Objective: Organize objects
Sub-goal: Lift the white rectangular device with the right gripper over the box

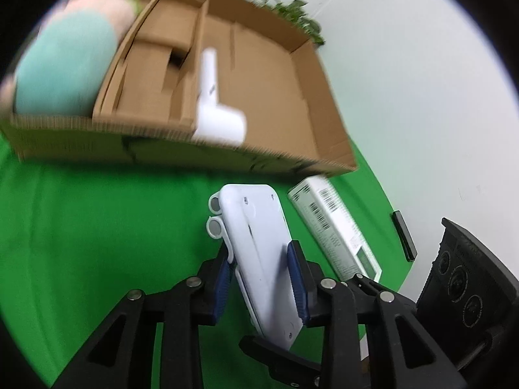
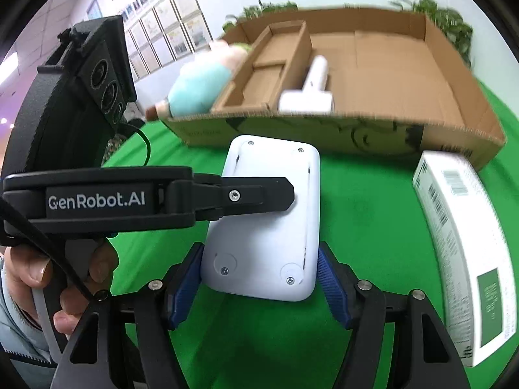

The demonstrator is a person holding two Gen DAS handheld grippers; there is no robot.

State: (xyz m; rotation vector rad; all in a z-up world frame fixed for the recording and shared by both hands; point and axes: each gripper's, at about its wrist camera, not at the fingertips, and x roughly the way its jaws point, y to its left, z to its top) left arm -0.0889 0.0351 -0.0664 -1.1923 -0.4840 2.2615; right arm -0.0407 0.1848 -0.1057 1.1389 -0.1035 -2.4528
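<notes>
White plastic device (image 2: pixel 269 214), a flat rounded slab with its screwed underside showing, is held above the green cloth (image 2: pixel 366 214) by two hand-held grippers at once, just in front of the cardboard box (image 2: pixel 421 139) it seems bound for. The box, the largest thing on the table, lies open with a cardboard divider insert (image 2: pixel 275 61) at one end; a white T-shaped handheld tool (image 2: pixel 308 94) already lies inside, and a plush toy in a teal top (image 2: pixel 198 87) sits in the far-left part. A long white carton with barcodes (image 2: pixel 464 243) lies on the cloth beside the device, outside the box, and a small dark bar (image 1: pixel 404 235) lies at the cloth's edge in the left view.

The step in hand looks like the carry: the device is gripped and tilted, not yet over the box wall. The next move would call for lifting both hands together to clear the near wall, then setting it down on the open floor without striking the white tool.

The left gripper (image 1: pixel 259 278) is clamped on the device's long edges, its blue pads pressing both sides. The right gripper (image 2: pixel 261 278) has its blue pads against the device's near end on each side, gripping it. Two ring-shaped lugs (image 1: pixel 215 215) stick out from one edge of the device.
</notes>
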